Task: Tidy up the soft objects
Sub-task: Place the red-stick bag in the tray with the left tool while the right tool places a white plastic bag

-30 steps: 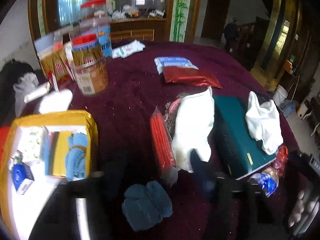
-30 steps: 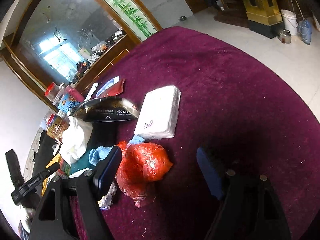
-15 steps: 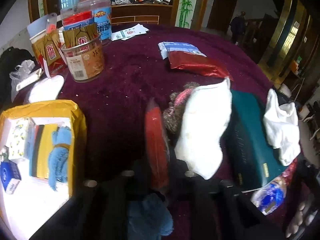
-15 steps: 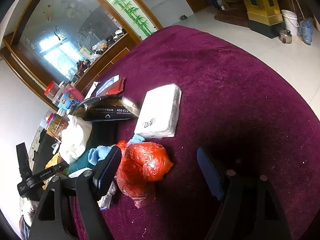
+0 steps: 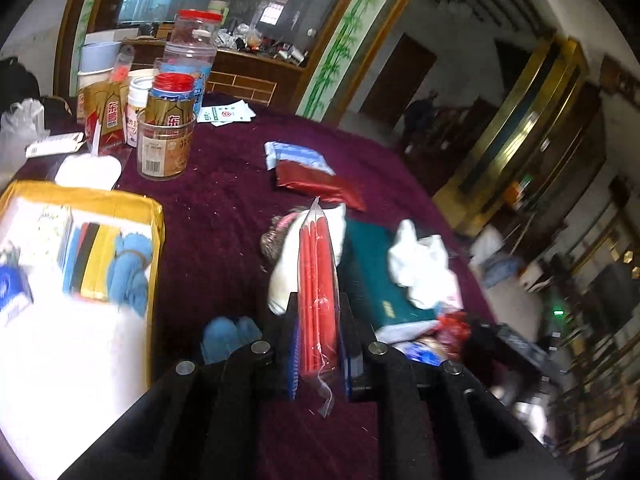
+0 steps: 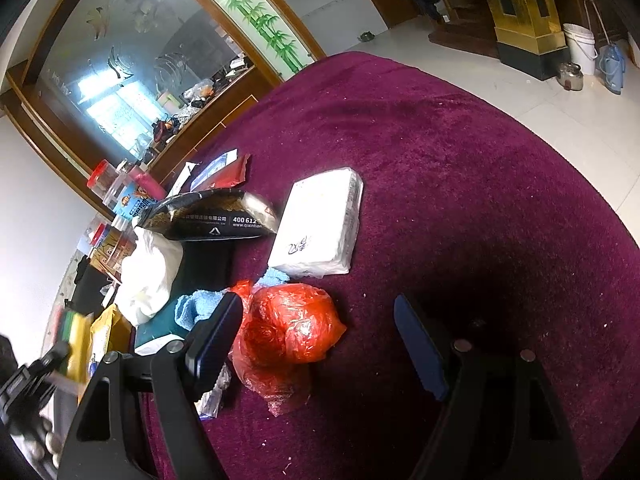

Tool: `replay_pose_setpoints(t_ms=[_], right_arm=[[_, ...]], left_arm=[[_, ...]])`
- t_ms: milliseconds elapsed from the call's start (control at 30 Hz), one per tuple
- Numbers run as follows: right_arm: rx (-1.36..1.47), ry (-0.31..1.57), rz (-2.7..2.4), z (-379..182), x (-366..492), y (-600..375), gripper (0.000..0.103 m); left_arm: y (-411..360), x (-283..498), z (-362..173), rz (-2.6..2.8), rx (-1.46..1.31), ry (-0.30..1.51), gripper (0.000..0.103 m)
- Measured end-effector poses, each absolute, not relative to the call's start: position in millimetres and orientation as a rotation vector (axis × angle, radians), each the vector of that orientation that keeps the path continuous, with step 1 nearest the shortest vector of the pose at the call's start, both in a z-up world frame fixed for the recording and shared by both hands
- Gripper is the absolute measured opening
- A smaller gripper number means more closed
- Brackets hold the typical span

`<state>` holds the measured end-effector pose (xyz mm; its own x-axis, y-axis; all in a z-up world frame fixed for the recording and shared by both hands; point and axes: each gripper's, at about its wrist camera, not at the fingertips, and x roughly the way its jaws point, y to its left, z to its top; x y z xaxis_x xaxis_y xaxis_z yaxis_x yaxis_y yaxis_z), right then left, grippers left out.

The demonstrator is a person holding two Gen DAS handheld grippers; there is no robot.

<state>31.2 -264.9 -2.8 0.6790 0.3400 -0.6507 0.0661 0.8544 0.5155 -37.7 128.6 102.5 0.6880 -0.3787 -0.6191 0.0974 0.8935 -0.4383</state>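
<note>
My left gripper (image 5: pixel 320 344) is shut on a clear bag of red sticks (image 5: pixel 317 280) and holds it upright above the purple table. A blue cloth (image 5: pixel 228 336) lies just left of the left fingers. A yellow box (image 5: pixel 152 216) at the left holds a blue glove (image 5: pixel 130 268) and small packets. A white sock-like cloth (image 5: pixel 280 276) lies behind the bag. My right gripper (image 6: pixel 316 344) is open and empty over the table, with a red plastic bag (image 6: pixel 292 324) between its fingers and a blue towel (image 6: pixel 196 304) to the left.
Jars and cartons (image 5: pixel 166 136) stand at the back left. A green book (image 5: pixel 376 280) with a white plastic bag (image 5: pixel 420 268) lies at the right. A red foil packet (image 5: pixel 320 184) lies further back. A white tissue pack (image 6: pixel 320 224) and a black box (image 6: pixel 212 220) lie beyond the right gripper.
My left gripper closed on the bag of red sticks and lifted it off the table, tilting upward. The right gripper has hardly moved.
</note>
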Motion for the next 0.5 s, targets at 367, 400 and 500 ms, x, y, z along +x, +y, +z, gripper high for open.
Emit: replay_pose_setpoints(t_ms=[367,400,500], right_arm=[[0.334,0.763,0.31,64,30,-215,0.077],[0.306,0.77,0.313,67,35,-207,0.077],[0.234,0.789,0.311,69,48,-187,0.077]], left_arm=[[169,-105,106,-0.291,-0.522,0.685,0.014],[174,-109,105,-0.279,-0.526,0.679,0.014],[194,-125,101,-0.232,-0.544,0.665,0.014]])
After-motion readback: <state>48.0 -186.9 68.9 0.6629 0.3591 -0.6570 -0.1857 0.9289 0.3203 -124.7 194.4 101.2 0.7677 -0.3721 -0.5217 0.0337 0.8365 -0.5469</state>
